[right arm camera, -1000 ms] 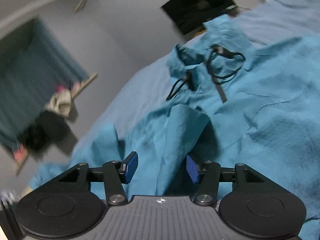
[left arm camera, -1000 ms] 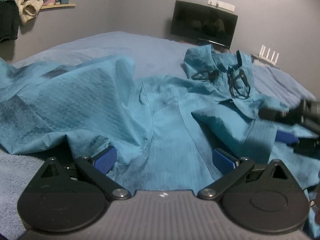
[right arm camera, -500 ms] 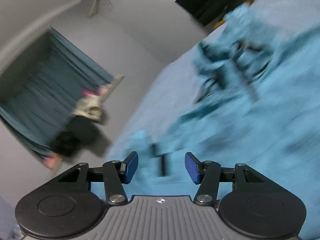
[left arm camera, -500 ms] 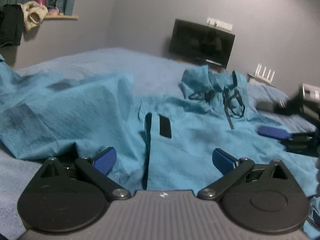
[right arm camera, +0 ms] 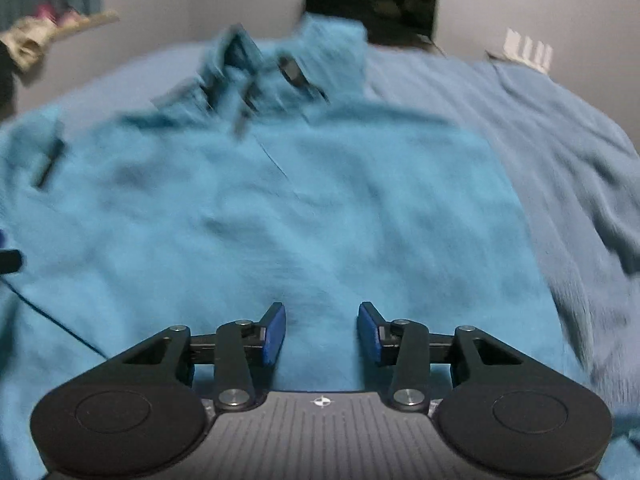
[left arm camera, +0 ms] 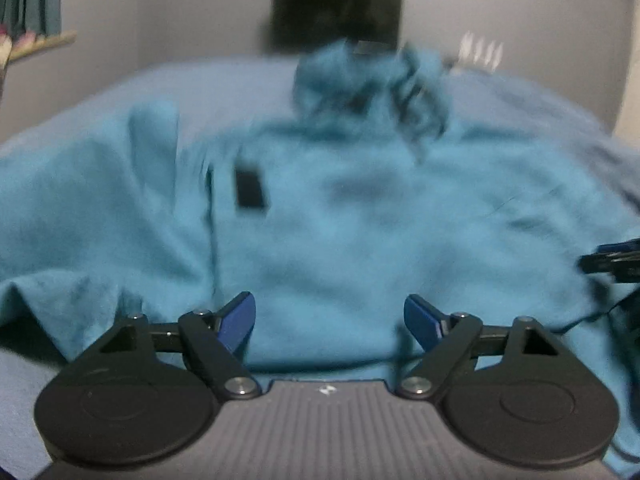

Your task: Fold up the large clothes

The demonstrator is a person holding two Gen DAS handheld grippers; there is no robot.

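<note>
A large teal hooded jacket (left arm camera: pixel 340 216) lies spread on the bed, hood (left arm camera: pixel 360 80) and black drawstrings at the far end; it also fills the right wrist view (right arm camera: pixel 300 208). Both views are motion-blurred. My left gripper (left arm camera: pixel 330 320) is open and empty at the jacket's near hem. My right gripper (right arm camera: pixel 322 332) is open and empty over the near part of the jacket's body. The right gripper's tip shows at the right edge of the left wrist view (left arm camera: pixel 616 256).
A blue-grey bedspread (right arm camera: pixel 560 140) covers the bed around the jacket. A dark TV (left arm camera: pixel 336 16) stands against the far wall, with a white router (right arm camera: pixel 524 50) beside it. A shelf with clothes (right arm camera: pixel 52 28) and curtains are at the far left.
The jacket's folded-over right side has been laid open flat. Both grippers have swung to face the hood from the near hem. The right gripper has turned level.
</note>
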